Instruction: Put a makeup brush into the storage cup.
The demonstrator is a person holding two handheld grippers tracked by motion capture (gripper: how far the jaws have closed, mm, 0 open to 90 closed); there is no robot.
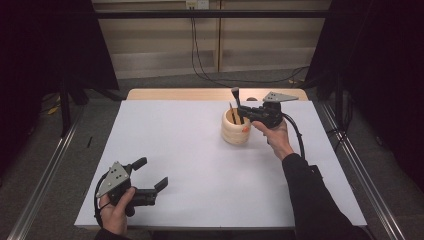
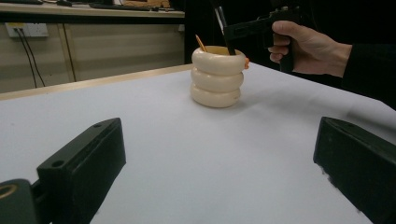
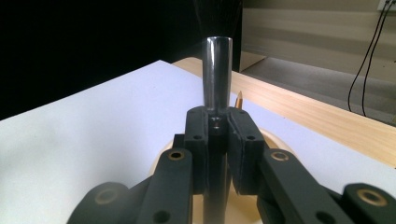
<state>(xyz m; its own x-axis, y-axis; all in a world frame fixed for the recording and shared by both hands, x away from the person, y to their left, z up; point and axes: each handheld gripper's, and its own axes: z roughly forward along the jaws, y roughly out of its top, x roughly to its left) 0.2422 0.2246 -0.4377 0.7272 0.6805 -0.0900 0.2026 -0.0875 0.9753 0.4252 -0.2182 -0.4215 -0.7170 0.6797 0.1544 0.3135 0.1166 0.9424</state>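
**Right gripper clamped on pen over the holder**

Right gripper (image 1: pixel 239 106), upper right of centre in the high view, is nearly closed, pads pinching a dark, glossy pen (image 3: pixel 217 74) on its shaft. The pen stands upright, its lower end going down into the cream ribbed holder (image 1: pixel 235 131); whether the tip touches bottom I can't tell.

Handling, my read: the pen is light, stiff and smooth, so it can slip or swivel in the pads. A mid-shaft grip square to the barrel looks best. The holder looks light enough to tip if the pen drags on its rim.

Around it: a yellow pencil (image 2: pixel 201 42) stands in the same holder just beside the pen, and an orange bit (image 1: pixel 245 129) sits at the rim. Both crowd the opening.

Left gripper (image 1: pixel 152 173), lower left, jaws wide apart, holds nothing and sits well apart from the holder above the white worktop (image 1: pixel 190 165).
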